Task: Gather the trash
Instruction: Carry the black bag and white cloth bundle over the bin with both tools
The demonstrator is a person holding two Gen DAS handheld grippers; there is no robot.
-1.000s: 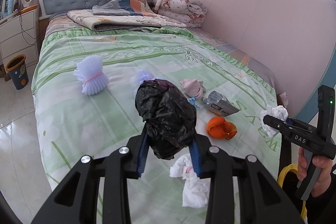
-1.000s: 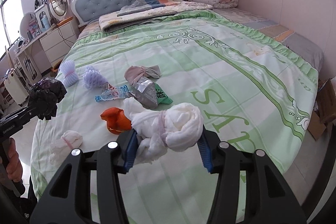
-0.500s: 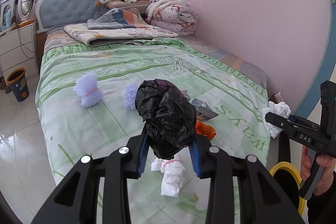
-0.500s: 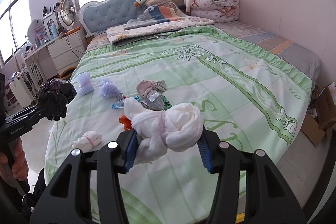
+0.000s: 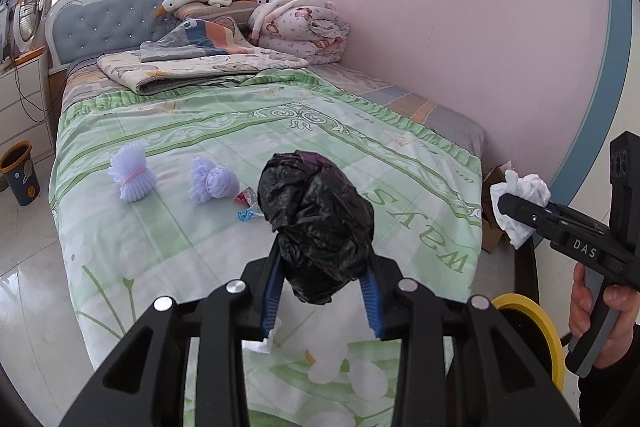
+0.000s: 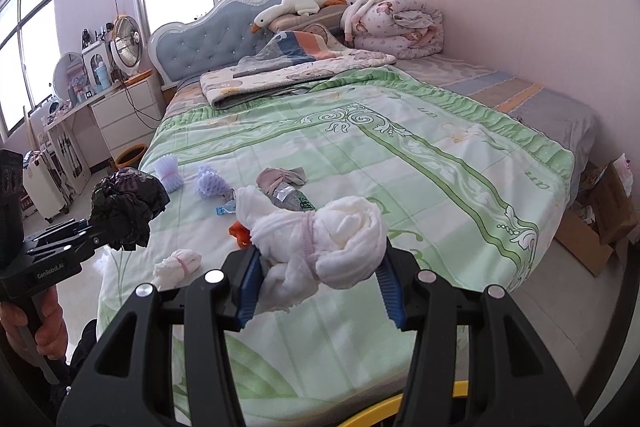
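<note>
Black crumpled plastic bag (image 5: 316, 231) is sitting clamped between the left gripper (image 5: 320, 291) pads, above the green bedspread (image 6: 400, 163). Right gripper (image 6: 318, 291) is clenching a white tissue wad (image 6: 324, 239); more scraps are lying on the bed.

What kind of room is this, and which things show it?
It is most likely a bedroom: a bed with a padded blue headboard, folded quilts at its head, and a white chest of drawers beside it.
</note>
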